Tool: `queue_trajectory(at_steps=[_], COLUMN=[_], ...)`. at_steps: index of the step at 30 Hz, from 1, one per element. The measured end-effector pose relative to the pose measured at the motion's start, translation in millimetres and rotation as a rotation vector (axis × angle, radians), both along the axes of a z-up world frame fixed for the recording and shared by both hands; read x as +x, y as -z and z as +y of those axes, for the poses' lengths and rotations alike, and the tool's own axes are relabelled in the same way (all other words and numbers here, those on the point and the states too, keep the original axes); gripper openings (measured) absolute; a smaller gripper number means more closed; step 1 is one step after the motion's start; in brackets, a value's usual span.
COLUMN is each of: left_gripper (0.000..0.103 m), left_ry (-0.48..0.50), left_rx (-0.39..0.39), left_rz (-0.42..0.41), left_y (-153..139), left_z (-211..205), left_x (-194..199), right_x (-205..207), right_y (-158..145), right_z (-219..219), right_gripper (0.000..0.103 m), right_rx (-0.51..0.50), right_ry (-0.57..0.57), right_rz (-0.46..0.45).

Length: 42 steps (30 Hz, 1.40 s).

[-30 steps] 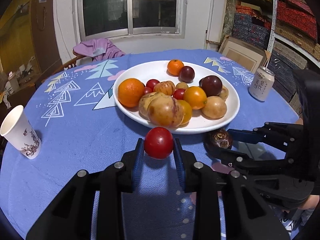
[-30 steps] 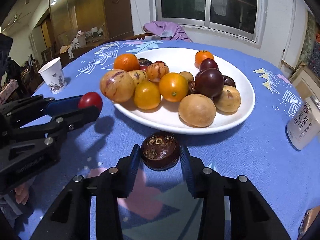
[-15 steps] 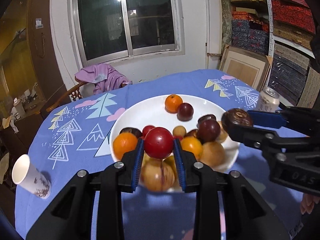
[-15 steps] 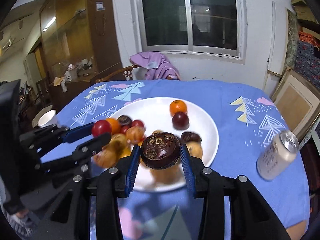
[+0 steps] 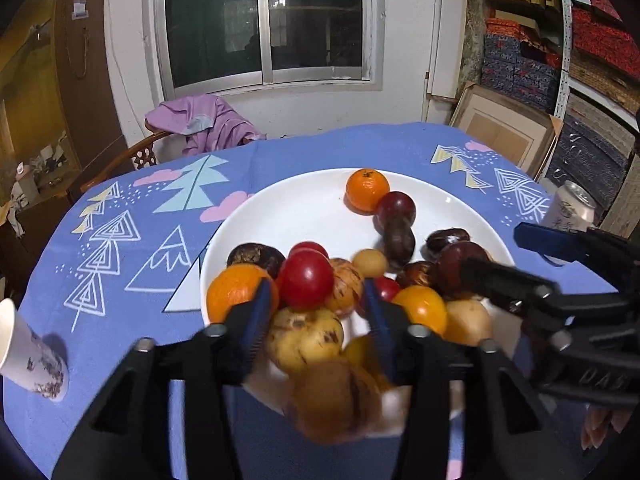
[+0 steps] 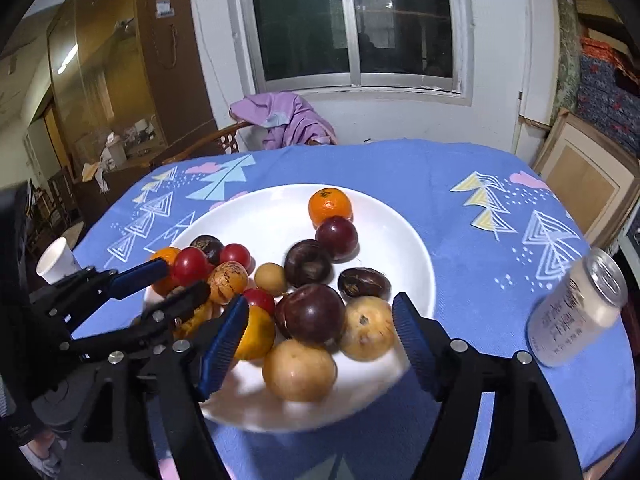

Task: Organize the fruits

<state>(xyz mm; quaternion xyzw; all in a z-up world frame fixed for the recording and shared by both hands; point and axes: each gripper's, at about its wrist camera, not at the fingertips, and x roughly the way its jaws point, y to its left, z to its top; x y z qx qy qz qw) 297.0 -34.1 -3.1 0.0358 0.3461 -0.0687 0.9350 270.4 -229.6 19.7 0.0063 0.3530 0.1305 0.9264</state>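
A white plate (image 5: pixel 304 208) (image 6: pixel 396 248) on the blue tablecloth holds a pile of several fruits. My left gripper (image 5: pixel 316 304) is open above the plate's near left side; the red tomato (image 5: pixel 307 279) (image 6: pixel 189 261) sits free on the pile between its spread fingers. My right gripper (image 6: pixel 320 332) is open and empty above the plate's near edge. The dark brown fruit (image 5: pixel 397 236) (image 6: pixel 308 263) lies on the plate below the purple plum (image 6: pixel 337 237). An orange mandarin (image 5: pixel 367 189) (image 6: pixel 330 205) sits at the plate's far side.
A paper cup (image 5: pixel 28 352) (image 6: pixel 58 261) stands at the table's left edge. A drink can (image 6: pixel 576 308) (image 5: pixel 570 208) stands right of the plate. A chair with purple cloth (image 6: pixel 284 118) stands beyond the table. Boxes and shelves (image 5: pixel 580 60) fill the right.
Both grippers have opened over the plate. The red tomato left my left gripper and rests on the pile; the dark brown fruit left my right gripper and lies on the plate.
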Motion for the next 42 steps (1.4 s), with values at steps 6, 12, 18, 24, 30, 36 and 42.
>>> queue_trajectory(at_steps=[6, 12, 18, 24, 30, 36, 42], left_gripper=[0.099, 0.099, 0.099, 0.099, 0.099, 0.099, 0.099], left_ry=[-0.022, -0.013, -0.051, -0.115, -0.103, -0.1, -0.08], left_rx=[0.049, 0.025, -0.04, 0.001, -0.008, 0.035, 0.051], left_rz=[-0.081, -0.095, -0.048, -0.095, -0.105, -0.131, -0.124], left_y=[-19.6, -25.1, -26.8, -32.6, -35.3, -34.2, -33.1], left_z=[-0.5, 3.9, 16.9, 21.6, 17.2, 4.2, -0.8], left_x=[-55.9, -111.4, -154.2, -197.9, -219.3, -226.1, -224.3], right_x=[-49.2, -100.1, -154.1, -197.0, -201.9, -203.3, -204.5], right_y=[-9.4, -11.0, -16.9, -13.0, -3.9, -3.8, -4.4], right_z=[-15.1, -21.1, -19.7, -25.8, -35.1, -33.7, -32.4], right_gripper=[0.098, 0.1, 0.1, 0.1, 0.1, 0.1, 0.1], right_rx=[0.019, 0.041, 0.017, 0.027, 0.068, 0.066, 0.058], right_ry=[0.027, 0.03, 0.025, 0.026, 0.039, 0.041, 0.031], right_rz=[-0.054, -0.075, -0.157, -0.205, -0.173, -0.172, -0.181])
